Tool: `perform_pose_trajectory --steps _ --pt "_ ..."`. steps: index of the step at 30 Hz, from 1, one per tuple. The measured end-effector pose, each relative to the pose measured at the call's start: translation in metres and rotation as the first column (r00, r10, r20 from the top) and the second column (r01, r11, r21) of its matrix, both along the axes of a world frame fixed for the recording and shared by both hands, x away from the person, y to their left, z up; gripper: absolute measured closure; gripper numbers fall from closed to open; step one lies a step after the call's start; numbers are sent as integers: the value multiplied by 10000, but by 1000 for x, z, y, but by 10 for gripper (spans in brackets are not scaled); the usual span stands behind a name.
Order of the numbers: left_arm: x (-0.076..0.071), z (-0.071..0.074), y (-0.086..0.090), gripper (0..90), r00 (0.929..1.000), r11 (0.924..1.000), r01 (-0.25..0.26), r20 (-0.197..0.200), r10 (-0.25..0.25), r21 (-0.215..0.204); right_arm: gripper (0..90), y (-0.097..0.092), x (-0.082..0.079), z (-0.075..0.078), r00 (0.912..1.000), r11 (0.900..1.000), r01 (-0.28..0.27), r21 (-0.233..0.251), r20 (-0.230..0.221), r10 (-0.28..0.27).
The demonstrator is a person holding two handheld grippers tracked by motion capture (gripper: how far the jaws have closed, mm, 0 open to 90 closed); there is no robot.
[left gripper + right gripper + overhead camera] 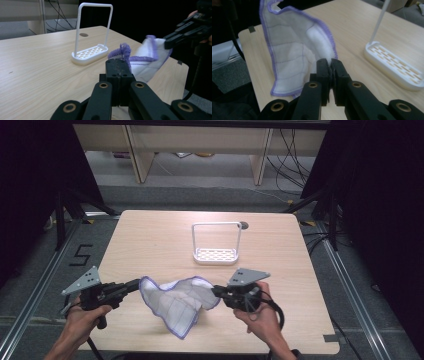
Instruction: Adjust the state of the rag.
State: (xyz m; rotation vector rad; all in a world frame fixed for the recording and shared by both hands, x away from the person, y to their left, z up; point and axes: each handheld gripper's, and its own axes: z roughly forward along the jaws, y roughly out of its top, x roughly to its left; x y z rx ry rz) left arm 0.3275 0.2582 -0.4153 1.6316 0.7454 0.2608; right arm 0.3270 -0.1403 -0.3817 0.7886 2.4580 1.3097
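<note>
Low in the frame of the high view, near the front edge of the table (150, 235), a white cloth (177, 302) with a purple hem is hanging between two grippers. Left gripper (136, 284) is pinching the cloth's left corner, jaws clamped tight on the hem; the left gripper view is showing that purple edge bunched at its jaw tips (119, 65). Right gripper (216, 291) is pinching the opposite edge, jaws closed on the fabric (330, 65). Cloth is sagging in the middle, its lowest fold drooping toward the tabletop.

Judgement: the step looks like spreading the cloth out flat. Doing it well means drawing the hands apart evenly, keeping both pinches on the hem, lifting enough that the slack clears the wood.

Room: a white rack (216, 245) with a tall loop handle is standing upper centre, well apart from the cloth. Open wood is lying left, right and ahead. The near table edge is close under the cloth, so drifting backward risks draping it over.
</note>
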Motion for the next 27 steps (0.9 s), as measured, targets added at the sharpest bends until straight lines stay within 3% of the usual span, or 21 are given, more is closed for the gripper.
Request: perform_pose_trajectory --steps 2,4,8,10,12,13,15,16,17,18,19,20,21,22,23,24,27 --pt "3 4 -7 896 9999 9998 130 -65 -131 -130 860 -14 -6 15 9999 9999 23 122 119 -25" --pt "8 6 -16 895 9991 9992 404 -93 -404 27 861 -26 -12 28 9997 9999 170 15 154 -170" --pt "22 3 -35 896 9979 9979 608 -254 -602 243 861 -40 -7 33 9985 9981 551 -280 48 -550" --pt "44 -7 -52 895 9970 9962 607 -525 -575 623 860 -50 10 25 9952 9937 951 -593 -168 -963" --pt "59 -17 -61 895 9960 9961 473 -789 -414 748 860 -55 28 14 9913 9889 1260 -784 -291 -1286" --pt "64 -22 -65 896 9953 9965 367 -920 -298 748 860 -57 37 7 9864 9852 1494 -845 -560 -1544" --pt "74 -32 -72 895 9940 9949 336 -1071 -233 956 860 -59 57 -9 9769 9760 1803 -1223 -934 -1922" --pt "74 -32 -72 895 9940 9949 336 -1071 -233 956 860 -59 57 -9 9769 9760 1803 -1223 -934 -1922" --pt "82 -42 -74 895 9927 9913 221 -1200 -64 1299 859 -57 76 -25 9667 9692 2103 -1281 -1208 -2257" --pt "82 -42 -74 895 9927 9913 221 -1200 -64 1299 859 -57 76 -25 9667 9692 2103 -1281 -1208 -2257" --pt "91 -50 -74 895 9909 9892 -14 -1333 211 1469 858 -53 94 -39 9623 9604 2206 -1703 -1224 -2428" --pt "91 -50 -74 895 9909 9892 -14 -1333 211 1469 858 -53 94 -39 9623 9604 2206 -1703 -1224 -2428" --pt "95 -55 -75 895 9896 9878 -150 -1391 369 1549 857 -47 107 -53 9544 9541 2324 -1888 -1445 -2611" --pt "99 -60 -74 895 9880 9868 -188 -1482 429 1606 857 -47 107 -53 9544 9541 2324 -1888 -1445 -2611" --pt "106 -68 -74 895 9845 9857 -295 -1657 573 1657 856 -40 117 -63 9509 9462 2377 -2197 -1463 -2728" --pt "109 -72 -75 895 9835 9857 -450 -1661 723 1627 856 -38 123 -67 9544 9405 2306 -2495 -1304 -2686" --pt "117 -82 -73 894 9786 9805 -593 -1828 941 1875 853 -28 135 -76 9531 9327 2345 -2739 -1239 -2761"
